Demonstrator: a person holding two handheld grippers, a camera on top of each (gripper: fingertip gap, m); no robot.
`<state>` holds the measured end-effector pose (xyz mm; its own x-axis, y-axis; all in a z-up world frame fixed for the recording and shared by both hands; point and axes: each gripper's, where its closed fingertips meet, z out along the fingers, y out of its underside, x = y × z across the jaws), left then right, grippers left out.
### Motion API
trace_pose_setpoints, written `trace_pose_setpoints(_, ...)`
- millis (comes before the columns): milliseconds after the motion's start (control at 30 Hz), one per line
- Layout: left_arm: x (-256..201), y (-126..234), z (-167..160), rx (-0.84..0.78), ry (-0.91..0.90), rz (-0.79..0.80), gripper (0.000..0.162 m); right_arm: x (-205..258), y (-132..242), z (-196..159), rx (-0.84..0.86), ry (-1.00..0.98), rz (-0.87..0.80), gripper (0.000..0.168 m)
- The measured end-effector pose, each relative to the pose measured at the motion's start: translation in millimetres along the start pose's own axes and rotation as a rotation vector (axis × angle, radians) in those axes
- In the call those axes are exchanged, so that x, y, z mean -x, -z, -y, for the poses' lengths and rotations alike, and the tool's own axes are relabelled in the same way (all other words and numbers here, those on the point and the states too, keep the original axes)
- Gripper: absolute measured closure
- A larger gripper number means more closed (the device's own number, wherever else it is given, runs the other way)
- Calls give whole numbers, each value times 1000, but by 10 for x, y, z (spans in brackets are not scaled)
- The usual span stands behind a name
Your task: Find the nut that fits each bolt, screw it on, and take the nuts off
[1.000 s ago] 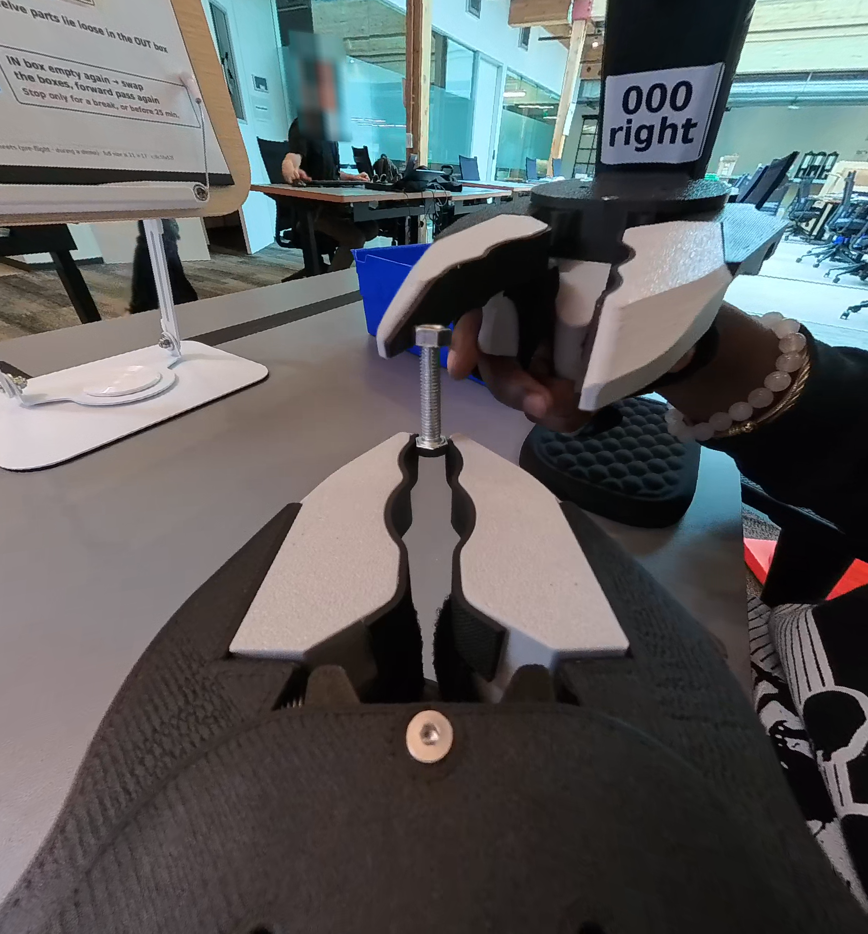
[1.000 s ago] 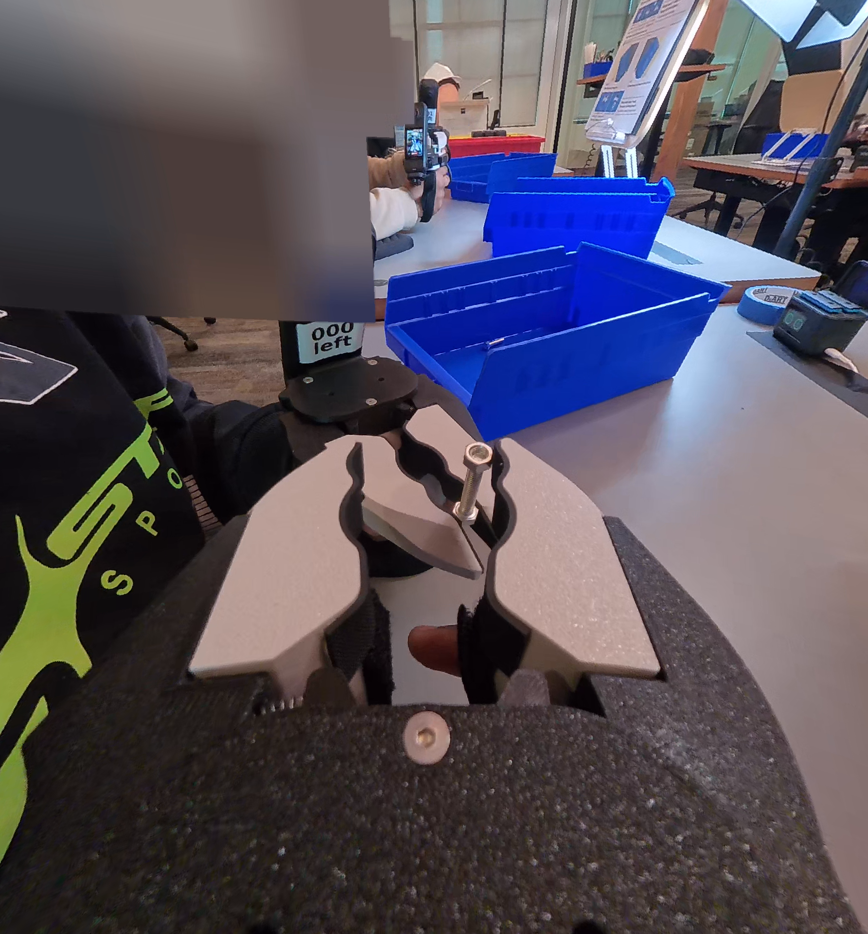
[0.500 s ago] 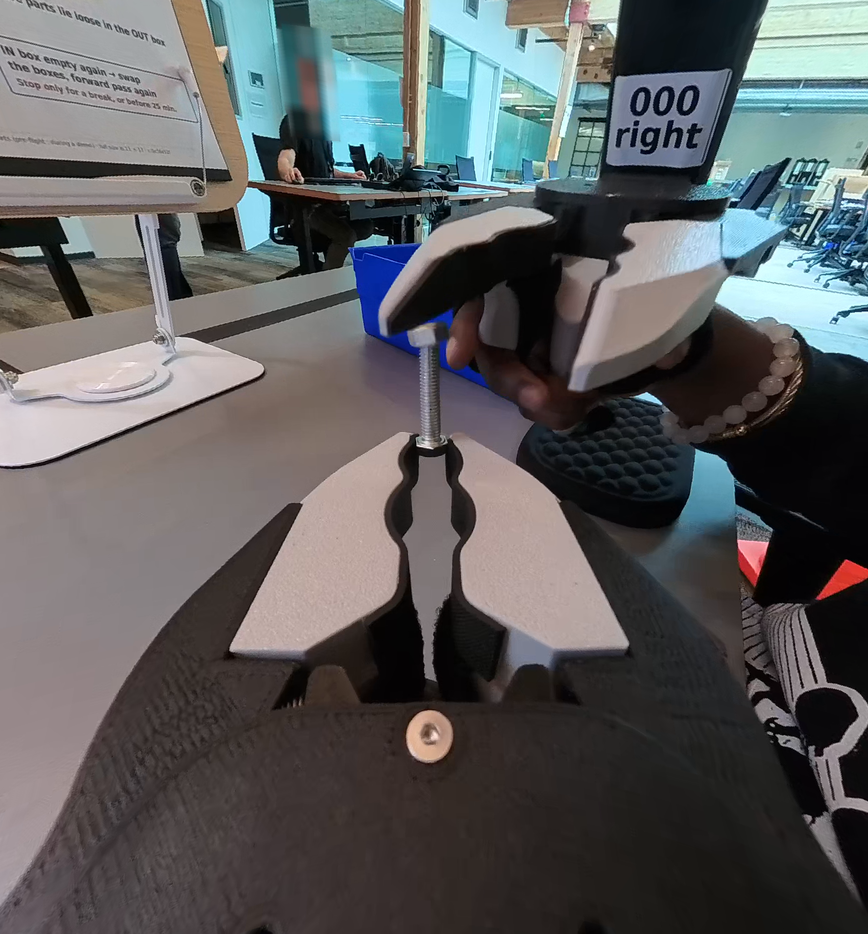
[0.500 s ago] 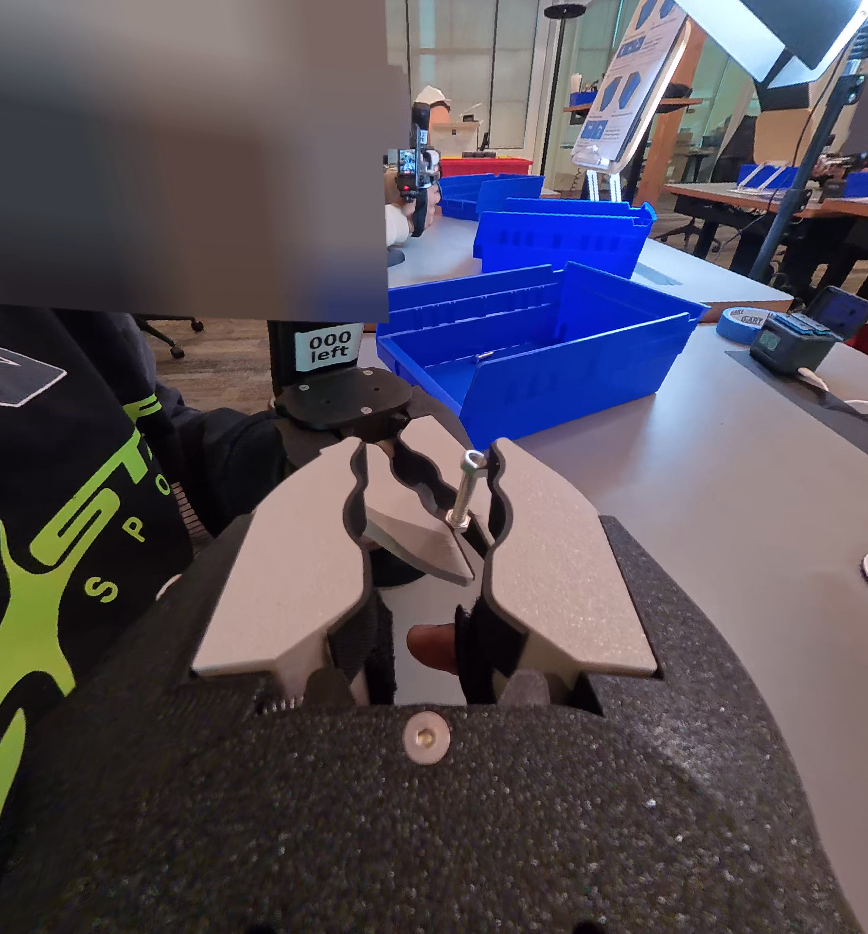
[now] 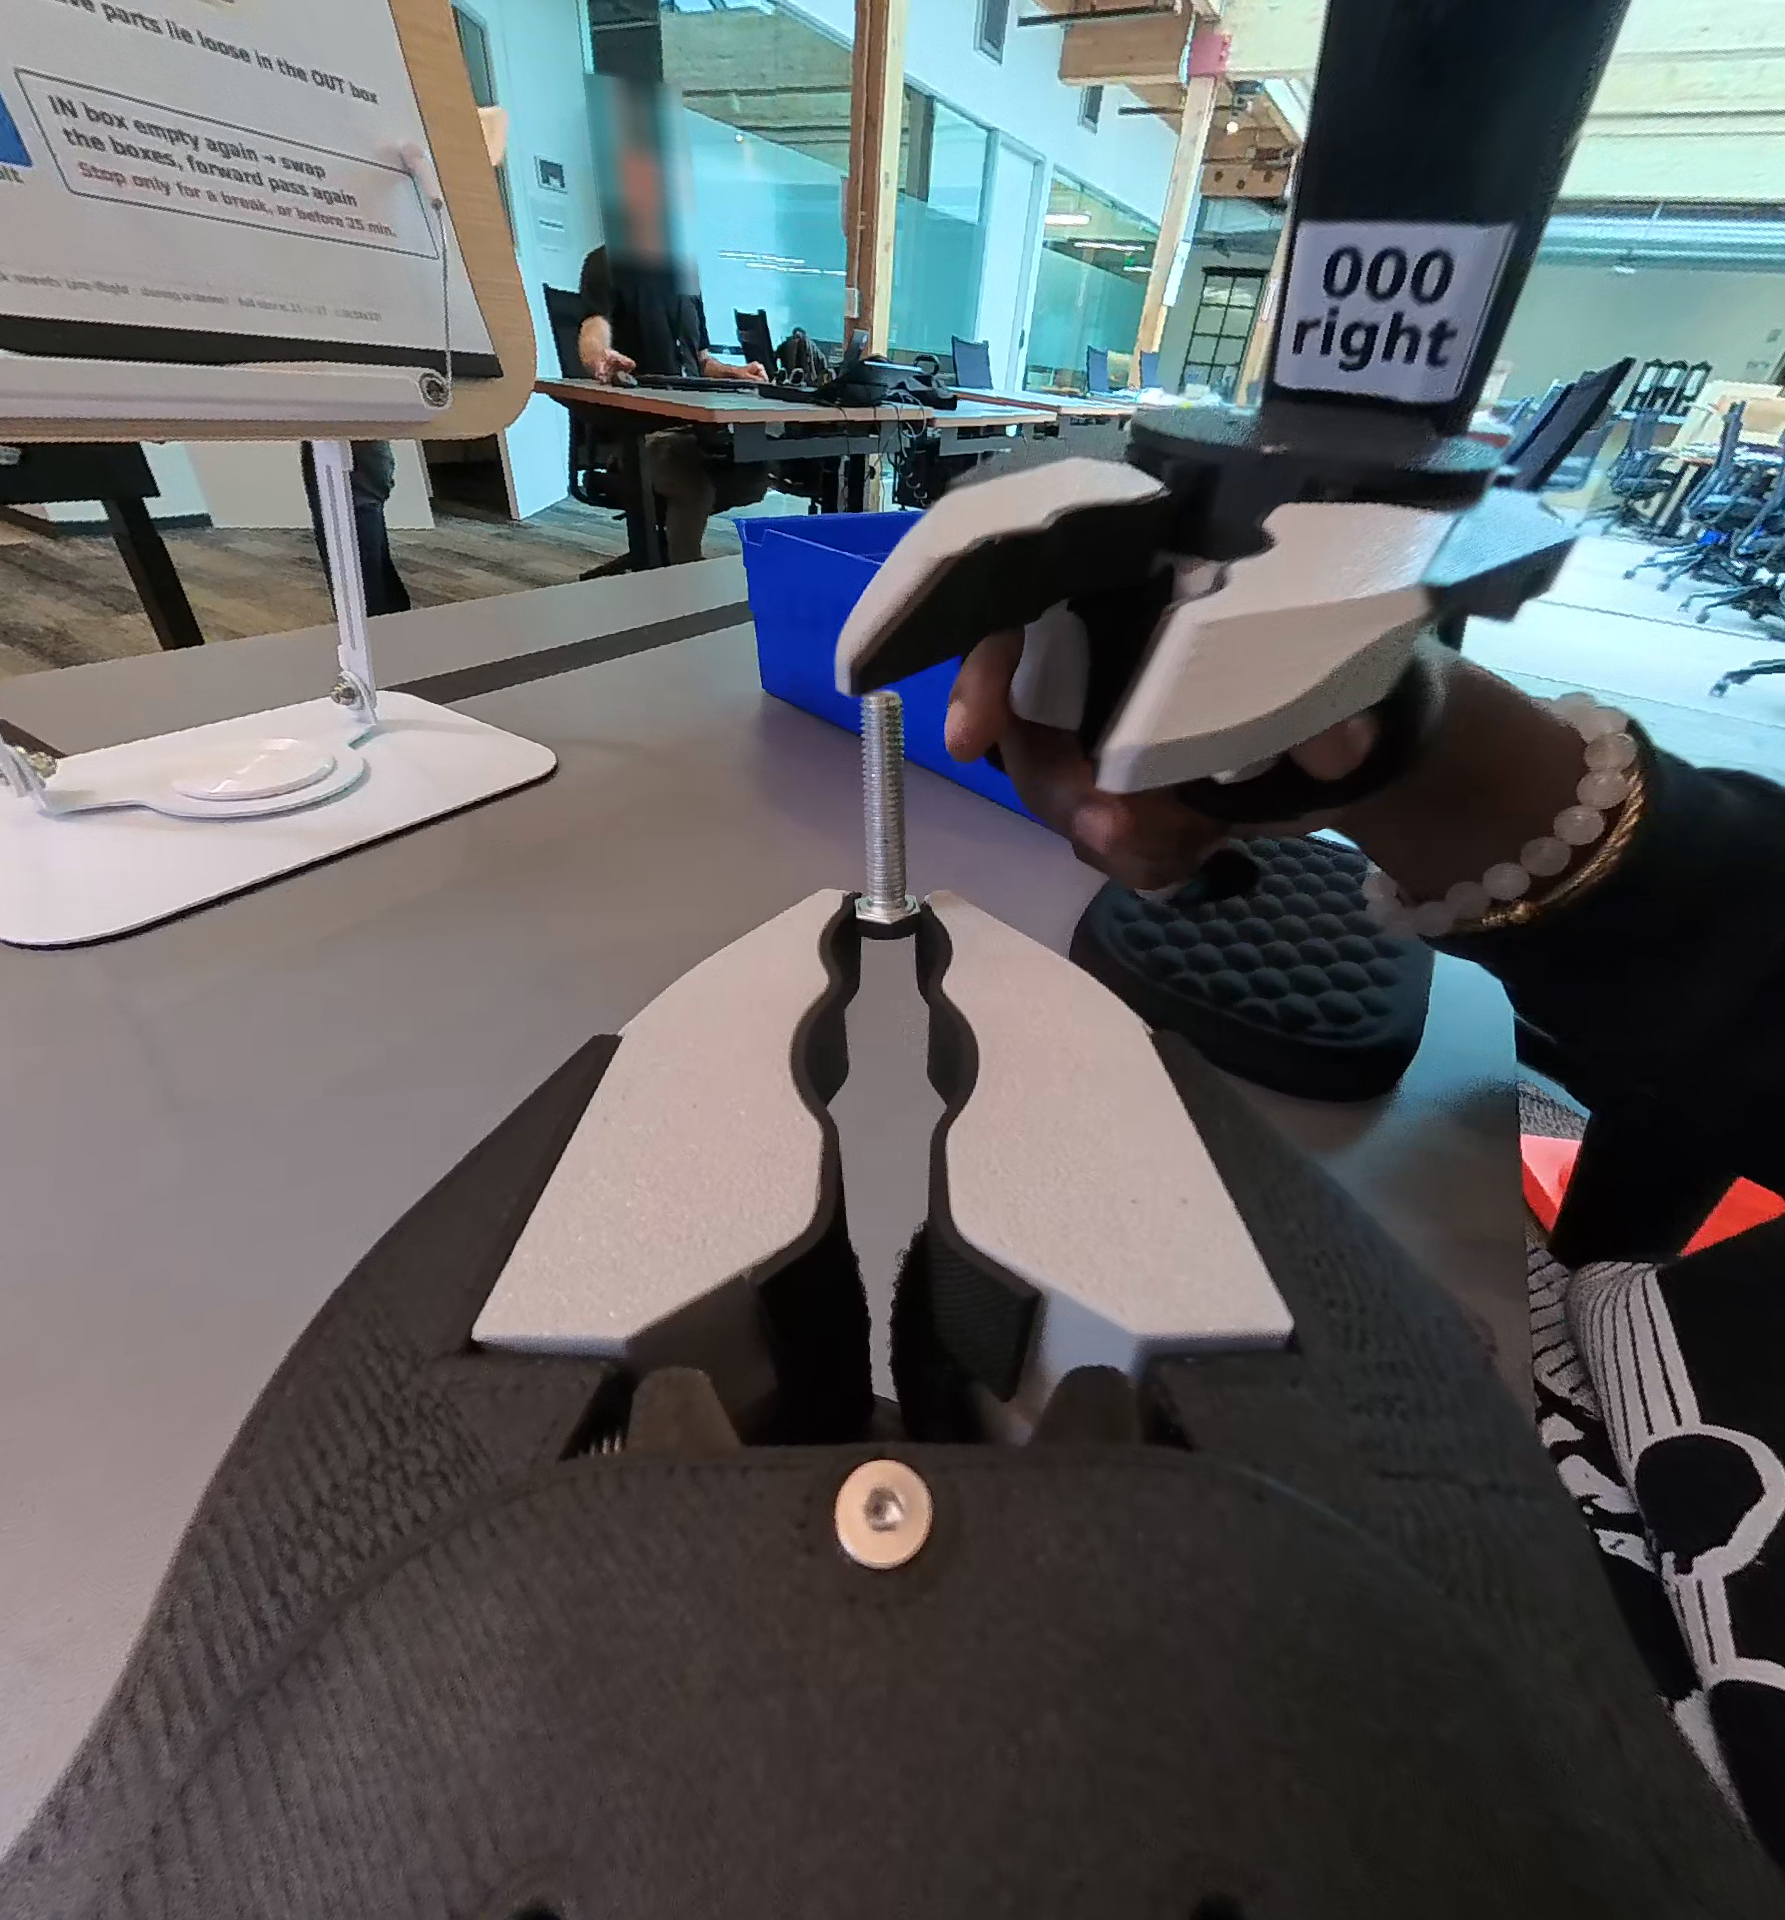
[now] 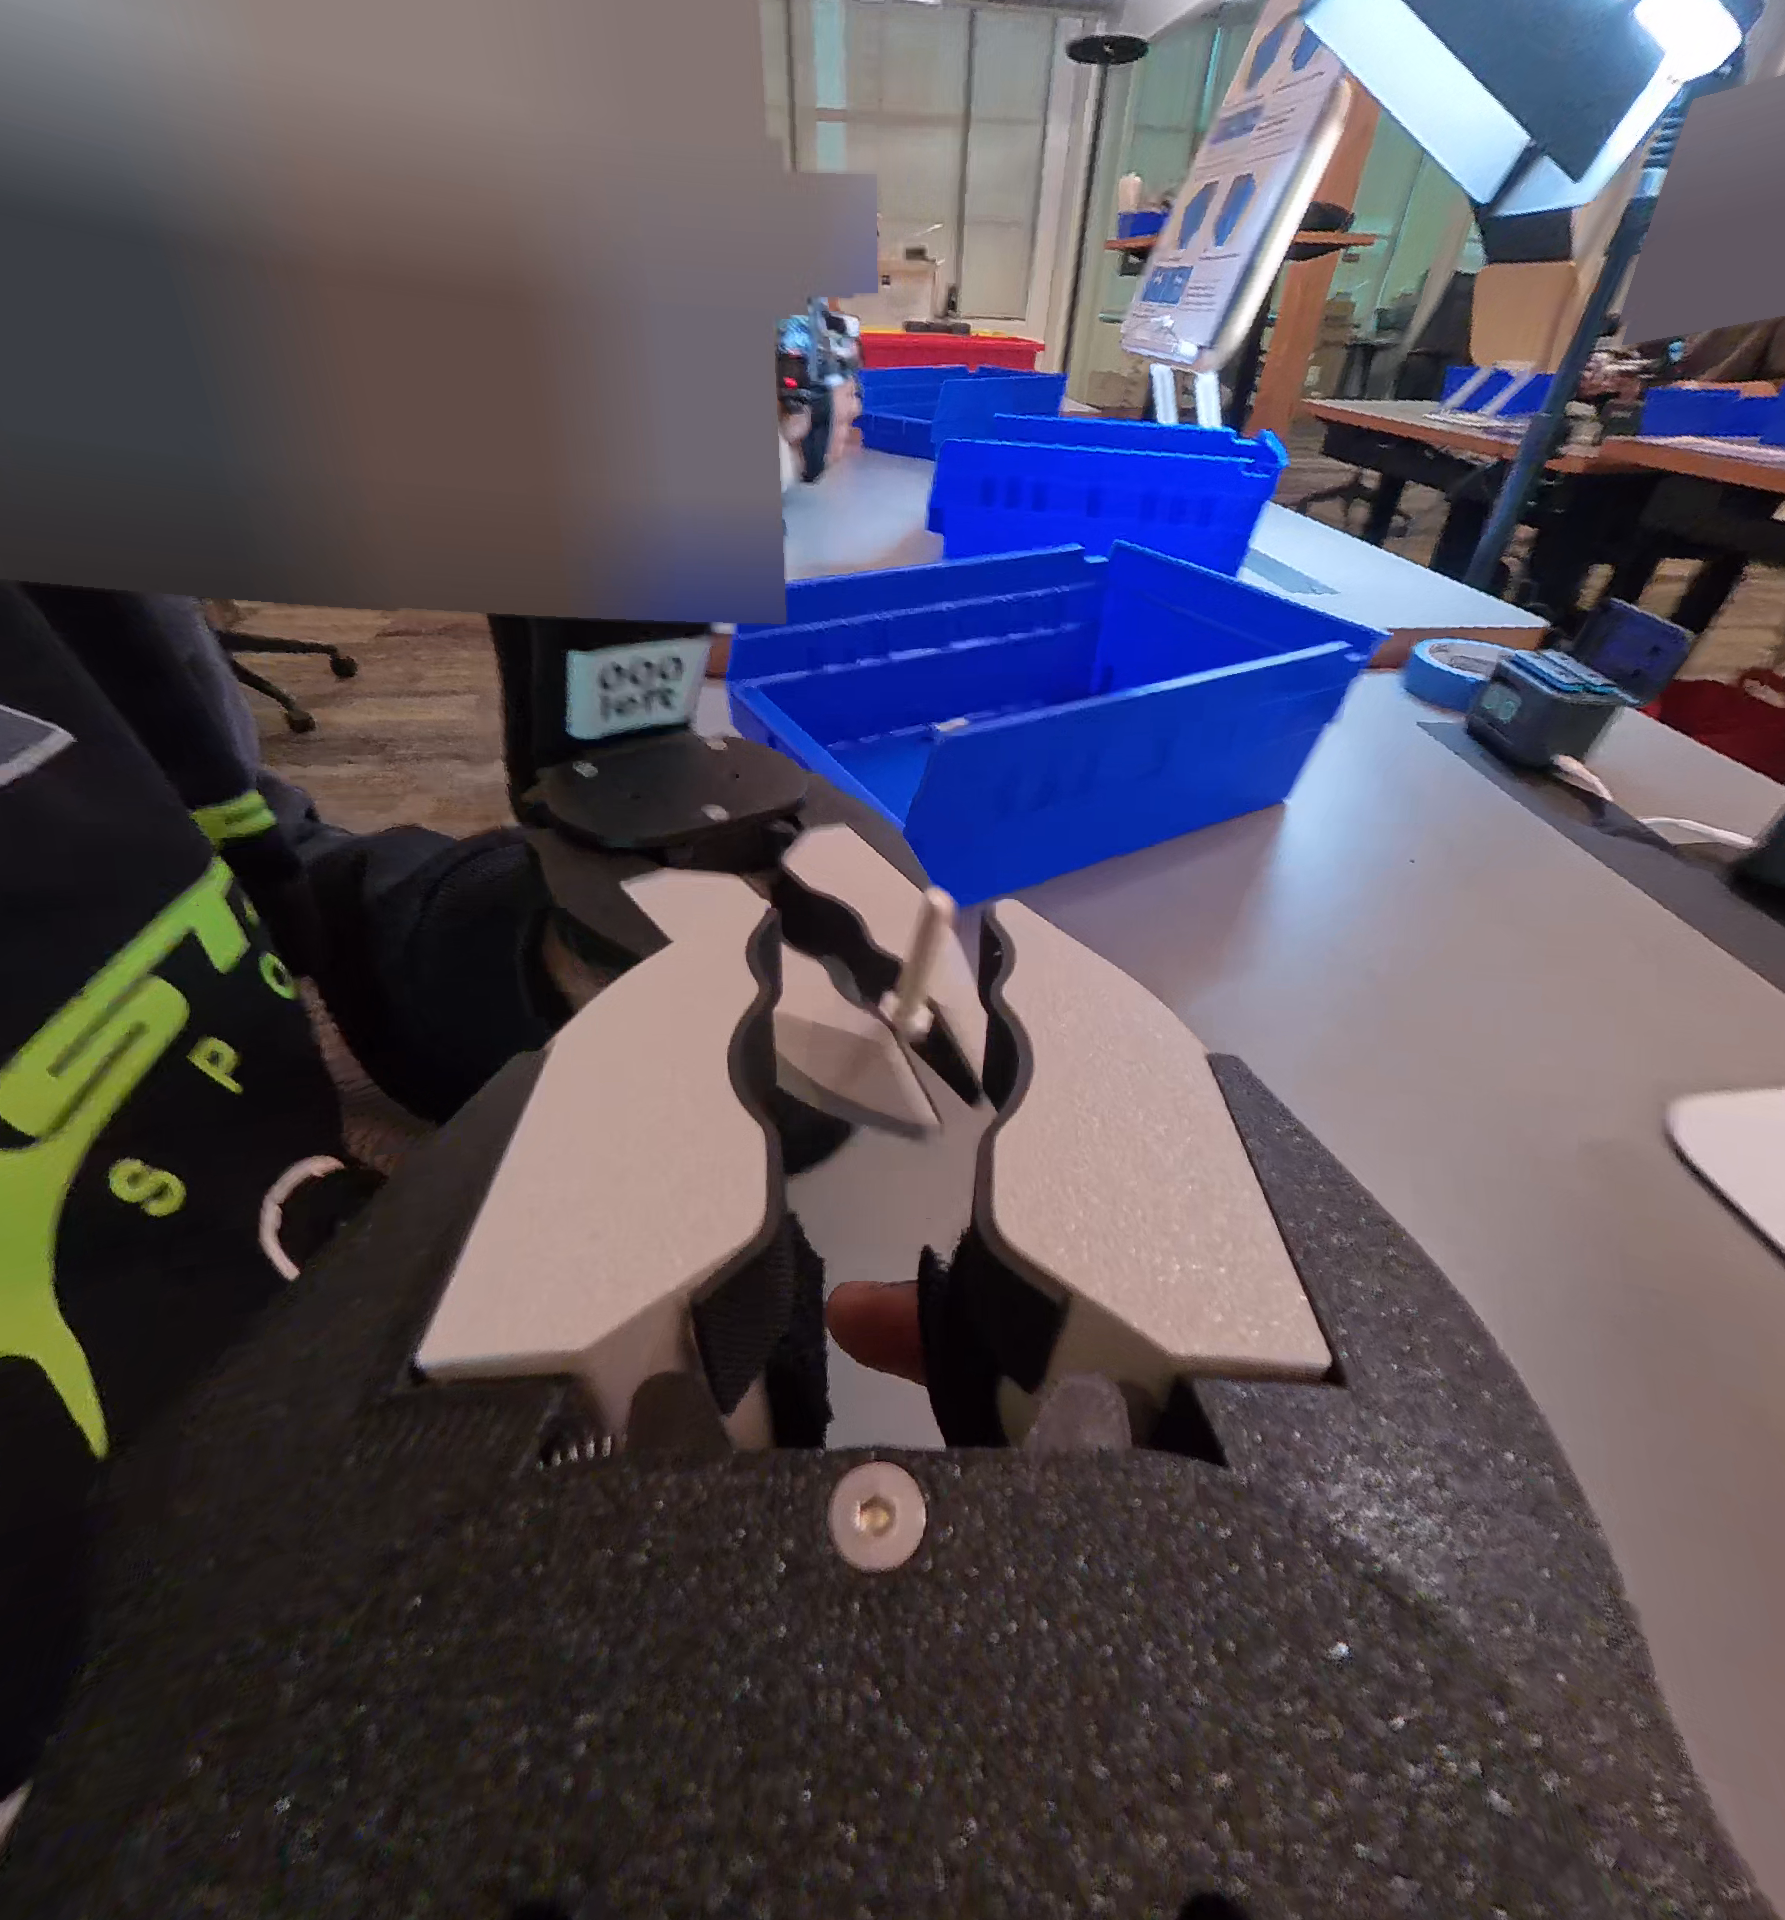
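The grey bench (image 5: 192, 1091) carries everything, and it runs from the near edge out to a white stand base (image 5: 233, 800) at ten o'clock in the left wrist view. A blue bin (image 6: 1054, 727) sits at one o'clock in the right wrist view, open side up, likely so loose parts can be dropped in or picked out; one small pale piece lies on its floor, too small to name. A black dimpled pad (image 5: 1252, 987) rests on the bench at three o'clock of the left view, under the person's forearm.

The left hand-held gripper (image 5: 886, 914) is clamped on the bolt (image 5: 883, 800) at its hex end, with the threaded shank standing upright above the fingertips. Holding it by the head this way leaves the whole thread free for a nut to go on or come off.

The right hand-held gripper (image 5: 971, 727) hangs at one o'clock of the bolt, its fingers spread apart and one fingertip (image 5: 867, 665) just over the bare top of the thread. No nut shows on the shank or between those fingers, so the bolt looks stripped. Whether a nut is tucked in the person's palm I cannot tell.
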<state>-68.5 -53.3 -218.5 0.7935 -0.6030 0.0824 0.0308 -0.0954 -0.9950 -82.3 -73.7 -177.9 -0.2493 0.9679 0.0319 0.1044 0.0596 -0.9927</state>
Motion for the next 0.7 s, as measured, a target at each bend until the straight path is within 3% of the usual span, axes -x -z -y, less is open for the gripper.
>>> trace_pose_setpoints(233,-3,36,46,-38,7,-8,152,-536,685,-234,-128,-84,-320,136)
trace_pose_setpoints(333,3,47,58,-50,16,-12,152,-548,897,-344,-66,-119,-384,140)
trace_pose_setpoints(400,-3,45,55,-49,13,-15,152,-332,902,-502,67,-138,-274,138)
trace_pose_setpoints(567,3,56,65,-59,21,-17,152,874,921,-1048,464,-140,289,145)
trace_pose_setpoints(633,3,53,61,-57,24,-20,152,1067,993,-1473,697,-37,313,146)
trace_pose_setpoints(700,4,46,51,-51,28,-23,152,1068,978,-1554,714,112,263,155)
